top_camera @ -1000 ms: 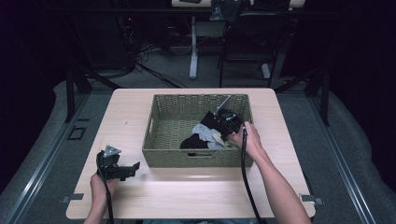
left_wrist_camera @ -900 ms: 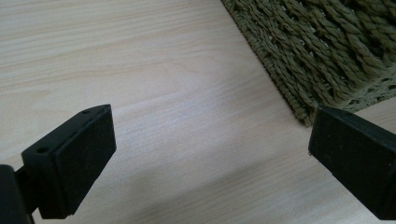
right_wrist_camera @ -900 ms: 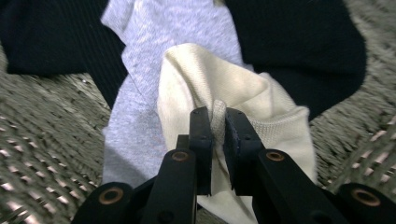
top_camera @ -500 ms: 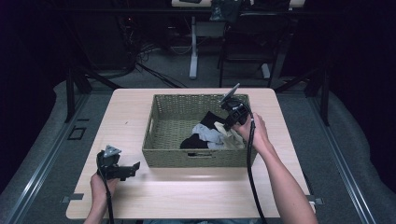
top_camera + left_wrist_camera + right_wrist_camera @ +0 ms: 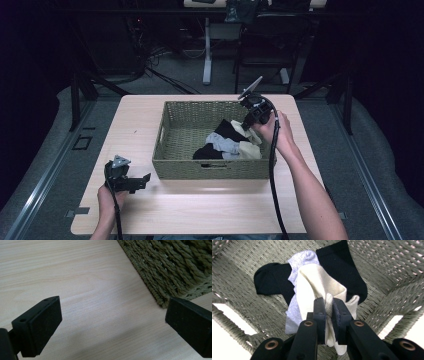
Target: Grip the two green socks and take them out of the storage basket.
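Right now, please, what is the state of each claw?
Left claw: open, empty, over the table.
Right claw: closed on the cream sock, above the basket.

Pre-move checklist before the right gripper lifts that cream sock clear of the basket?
1. Right gripper shut on cream sock: ok, a fold is pinched between the fingers.
2. Sock clear of basket: not ok, its lower part lies on the pile.
3. Grey sock free of it: cannot tell, they overlap.
4. Black socks not pinched: ok.
5. Left gripper open, nothing between its fingers: ok.
6. Bare table in front of the basket: ok.
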The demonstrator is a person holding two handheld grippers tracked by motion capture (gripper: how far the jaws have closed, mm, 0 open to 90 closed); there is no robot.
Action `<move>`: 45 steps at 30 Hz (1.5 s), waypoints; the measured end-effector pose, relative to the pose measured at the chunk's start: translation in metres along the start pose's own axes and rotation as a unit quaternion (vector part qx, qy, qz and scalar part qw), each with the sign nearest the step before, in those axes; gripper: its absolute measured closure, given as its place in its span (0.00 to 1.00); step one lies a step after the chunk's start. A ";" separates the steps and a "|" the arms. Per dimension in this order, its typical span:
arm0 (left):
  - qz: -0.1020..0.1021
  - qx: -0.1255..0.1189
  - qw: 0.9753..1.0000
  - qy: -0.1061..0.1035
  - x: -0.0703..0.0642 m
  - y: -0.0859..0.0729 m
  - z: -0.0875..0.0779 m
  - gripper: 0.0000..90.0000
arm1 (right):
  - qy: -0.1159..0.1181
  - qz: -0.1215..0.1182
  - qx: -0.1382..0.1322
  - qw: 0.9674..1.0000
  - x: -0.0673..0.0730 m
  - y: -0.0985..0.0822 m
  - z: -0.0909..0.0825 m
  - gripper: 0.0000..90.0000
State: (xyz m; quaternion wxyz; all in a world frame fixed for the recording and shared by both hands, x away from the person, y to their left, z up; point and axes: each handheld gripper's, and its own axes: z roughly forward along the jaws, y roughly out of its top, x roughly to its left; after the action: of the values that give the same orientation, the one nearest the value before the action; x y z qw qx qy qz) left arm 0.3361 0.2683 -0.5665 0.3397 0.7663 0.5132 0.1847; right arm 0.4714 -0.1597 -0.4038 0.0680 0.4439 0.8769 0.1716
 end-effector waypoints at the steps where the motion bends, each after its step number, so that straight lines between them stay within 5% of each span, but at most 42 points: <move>1: 0.000 0.000 1.000 0.000 0.000 0.000 0.000 0.01 | -0.001 -0.001 -0.001 1.000 0.000 0.001 -0.003 0.92; 26: -0.003 -0.004 1.000 0.000 0.001 -0.002 -0.001 0.01 | -0.017 0.001 -0.040 0.999 -0.006 0.006 -0.067 0.92; 45: -0.002 -0.001 1.000 0.000 0.000 -0.002 -0.001 0.01 | -0.050 0.056 -0.071 0.995 -0.052 -0.045 -0.113 0.91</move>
State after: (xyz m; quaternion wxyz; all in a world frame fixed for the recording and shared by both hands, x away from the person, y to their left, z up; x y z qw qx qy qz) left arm 0.3344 0.2691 -0.5669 0.3409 0.7651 0.5141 0.1847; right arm 0.4374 -0.2530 -0.3164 0.1332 0.4943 0.8317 0.2148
